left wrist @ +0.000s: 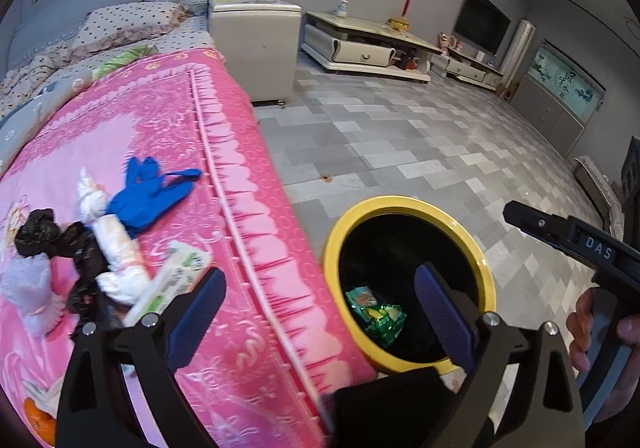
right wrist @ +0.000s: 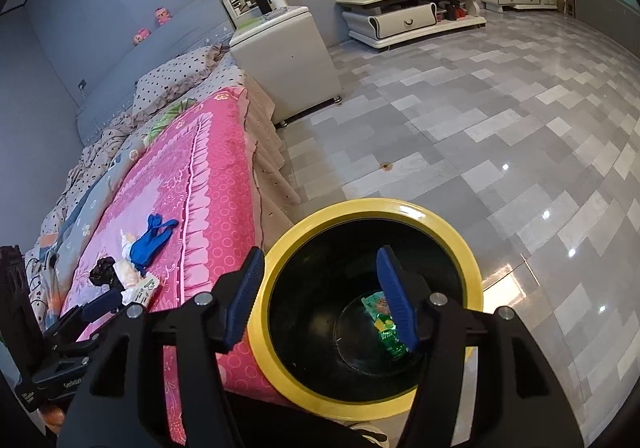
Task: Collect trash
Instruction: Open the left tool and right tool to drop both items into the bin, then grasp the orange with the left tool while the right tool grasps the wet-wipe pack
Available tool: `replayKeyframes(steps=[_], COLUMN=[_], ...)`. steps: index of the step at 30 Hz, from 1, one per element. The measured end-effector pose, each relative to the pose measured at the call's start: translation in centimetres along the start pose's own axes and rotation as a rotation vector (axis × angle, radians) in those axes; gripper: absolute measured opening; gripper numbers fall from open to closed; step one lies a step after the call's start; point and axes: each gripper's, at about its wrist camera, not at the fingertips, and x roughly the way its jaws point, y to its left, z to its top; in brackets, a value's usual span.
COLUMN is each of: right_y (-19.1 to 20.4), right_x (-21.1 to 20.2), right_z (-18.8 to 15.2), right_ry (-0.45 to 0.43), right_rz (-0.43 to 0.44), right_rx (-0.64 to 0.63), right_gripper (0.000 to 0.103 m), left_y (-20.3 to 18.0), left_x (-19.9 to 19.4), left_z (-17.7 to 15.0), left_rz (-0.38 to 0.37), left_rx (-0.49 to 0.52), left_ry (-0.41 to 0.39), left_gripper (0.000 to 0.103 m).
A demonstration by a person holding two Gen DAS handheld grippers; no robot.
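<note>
A yellow-rimmed black bin (left wrist: 404,204) (right wrist: 372,204) stands on the floor against the pink bed. A green wrapper (left wrist: 376,314) (right wrist: 386,332) lies in its bottom. On the pink blanket (left wrist: 168,120) lie a blue glove (left wrist: 148,196) (right wrist: 150,240), a white crumpled wad (left wrist: 114,244), black crumpled plastic (left wrist: 48,236) (right wrist: 102,272), a green-and-white packet (left wrist: 168,280) (right wrist: 144,288) and pale tissue (left wrist: 28,288). My left gripper (left wrist: 320,308) is open and empty, over the bed edge by the bin. My right gripper (right wrist: 320,296) is open and empty above the bin.
A white cabinet (left wrist: 256,48) (right wrist: 288,60) stands at the bed's far end. A low TV stand (left wrist: 368,44) (right wrist: 412,16) lines the far wall. Grey tiled floor (left wrist: 400,144) (right wrist: 460,128) spreads to the right. An orange object (left wrist: 40,420) lies at the bed's near corner.
</note>
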Motion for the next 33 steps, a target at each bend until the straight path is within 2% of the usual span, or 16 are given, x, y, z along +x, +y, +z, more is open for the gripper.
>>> replayKeyframes(steps=[16,23,31,33], right_y=[11.5,17.1,21.7,22.7], right_x=[1.1,2.8,5.8,6.8], right_z=[-1.4,-2.9,-5.3,-5.8], right_ry=[0.093,0.164,0.245,0.274], right_rz=[0.158,0.221,0.246,0.259], right_rx=[-0.162,-0.236,-0.315,-0.323], right_gripper=[0.064,0.068,0.075,0.081], left_y=[10.4,15.5,20.3,21.3], left_x=[-6.9,-9.9,-12.2,-12.4], left_z=[-2.5,-5.1,-8.3,-9.1], left_rz=[0.177,0.249,0.3,0.314], left_rx=[-0.1,-0.171,-0.255,-0.27], left_ry=[-0.036,-0.035,-0.024,-0.015], left_gripper=[0.092,0.092,0.092,0.092])
